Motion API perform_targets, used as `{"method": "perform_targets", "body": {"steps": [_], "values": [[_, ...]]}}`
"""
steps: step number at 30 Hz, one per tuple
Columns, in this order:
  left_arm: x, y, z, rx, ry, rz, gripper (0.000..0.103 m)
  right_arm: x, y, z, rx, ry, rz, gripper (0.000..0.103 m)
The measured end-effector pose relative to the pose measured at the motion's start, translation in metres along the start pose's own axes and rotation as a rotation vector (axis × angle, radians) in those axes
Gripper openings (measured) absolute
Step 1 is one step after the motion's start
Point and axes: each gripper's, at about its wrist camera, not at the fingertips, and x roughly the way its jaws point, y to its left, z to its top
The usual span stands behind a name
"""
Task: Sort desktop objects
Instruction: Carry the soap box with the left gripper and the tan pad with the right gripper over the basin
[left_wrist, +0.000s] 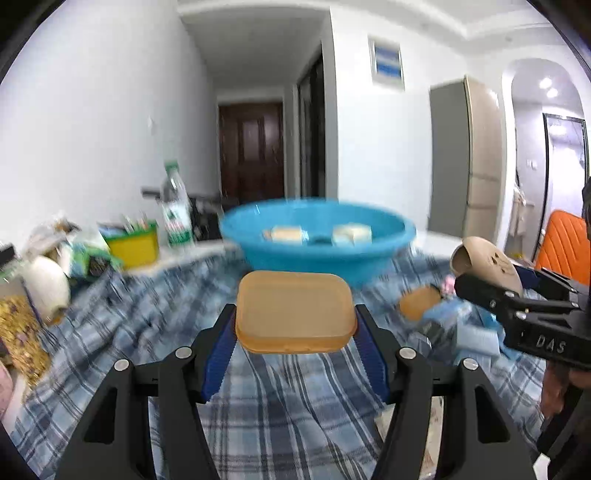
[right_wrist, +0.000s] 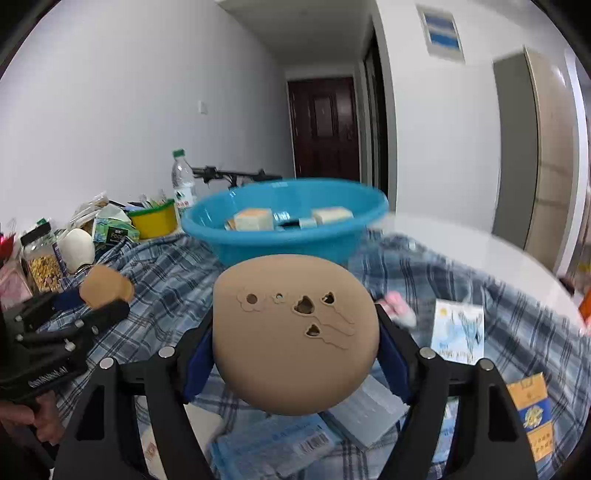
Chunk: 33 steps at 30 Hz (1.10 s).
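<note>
My left gripper (left_wrist: 295, 325) is shut on a tan rounded-rectangle plastic lid (left_wrist: 294, 312), held level above the plaid cloth, just short of the blue basin (left_wrist: 317, 230). My right gripper (right_wrist: 295, 343) is shut on a tan egg-shaped shell with cut-out holes (right_wrist: 295, 343), also held above the cloth in front of the blue basin (right_wrist: 286, 221). The basin holds several small boxes. The right gripper with the shell (left_wrist: 491, 264) shows at the right of the left wrist view; the left gripper with the lid (right_wrist: 105, 286) shows at the left of the right wrist view.
A blue plaid cloth (left_wrist: 295, 398) covers the table. At left stand a water bottle (left_wrist: 176, 210), a yellow tub (left_wrist: 135, 243), a white egg-shaped object (left_wrist: 48, 284) and snack packets. Cards, blue packets and a yellow-blue box (right_wrist: 532, 417) lie at right.
</note>
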Motion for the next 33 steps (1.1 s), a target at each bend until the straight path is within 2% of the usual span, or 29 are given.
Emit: {"method": "perform_targets", "body": {"steps": [3, 6, 8, 12, 22, 27, 33], "values": [[-0.016, 0.0, 0.004, 0.002, -0.095, 0.039, 0.064, -0.012, 0.012, 0.004, -0.011, -0.091, 0.002, 0.075], [-0.017, 0.001, 0.006, 0.001, -0.096, 0.05, 0.064, -0.027, 0.021, 0.006, -0.031, -0.186, -0.01, 0.075], [-0.016, 0.001, 0.007, -0.002, -0.088, 0.056, 0.064, -0.032, 0.028, 0.008, -0.061, -0.216, -0.024, 0.075], [-0.018, 0.0, 0.007, 0.003, -0.095, 0.07, 0.064, -0.029, 0.041, 0.008, -0.122, -0.206, -0.051, 0.075], [-0.013, -0.004, 0.007, 0.022, -0.079, 0.06, 0.064, -0.022, 0.029, 0.01, -0.055, -0.164, 0.003, 0.075], [-0.014, 0.001, 0.029, 0.004, -0.105, 0.045, 0.064, -0.02, 0.019, 0.021, -0.049, -0.173, -0.004, 0.075], [-0.015, 0.003, 0.064, 0.013, -0.193, 0.044, 0.064, -0.024, 0.017, 0.05, -0.058, -0.236, -0.01, 0.076]]}}
